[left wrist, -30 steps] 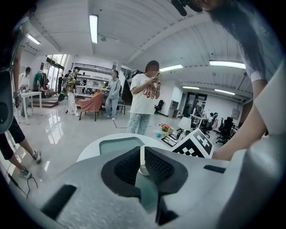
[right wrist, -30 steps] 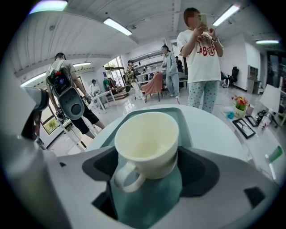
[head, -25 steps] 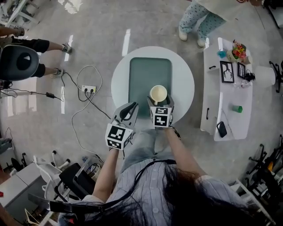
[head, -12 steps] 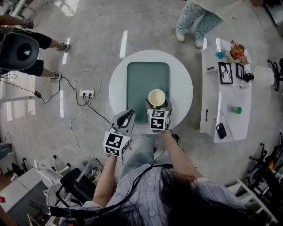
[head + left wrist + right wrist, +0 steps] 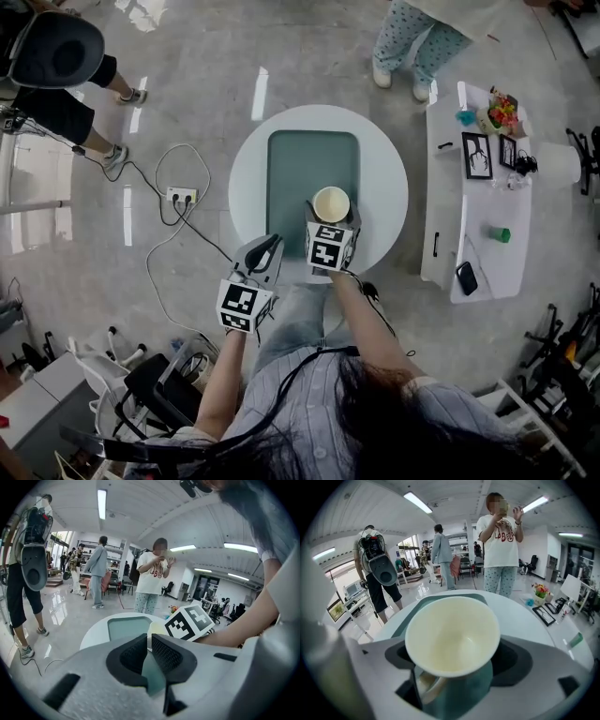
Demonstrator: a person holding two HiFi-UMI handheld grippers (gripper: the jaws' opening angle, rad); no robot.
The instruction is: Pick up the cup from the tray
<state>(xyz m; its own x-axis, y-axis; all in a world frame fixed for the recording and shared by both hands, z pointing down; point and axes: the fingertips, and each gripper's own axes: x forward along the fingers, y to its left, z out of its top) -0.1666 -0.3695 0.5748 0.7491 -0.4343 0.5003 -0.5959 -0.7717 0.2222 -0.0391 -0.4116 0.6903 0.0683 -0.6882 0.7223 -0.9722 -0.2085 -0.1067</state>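
1. Looks to me like a big open lab space: polished grey floor (image 5: 206, 56), strip lights (image 5: 101, 503) overhead.
2. Power strip (image 5: 180, 196) and loose cables (image 5: 164, 244) lying about, people (image 5: 152, 578) standing around.

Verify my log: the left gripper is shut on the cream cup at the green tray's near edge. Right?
No, the right gripper is shut on the cream cup at the green tray's near edge; the right gripper view shows it between the jaws. The left gripper holds nothing.
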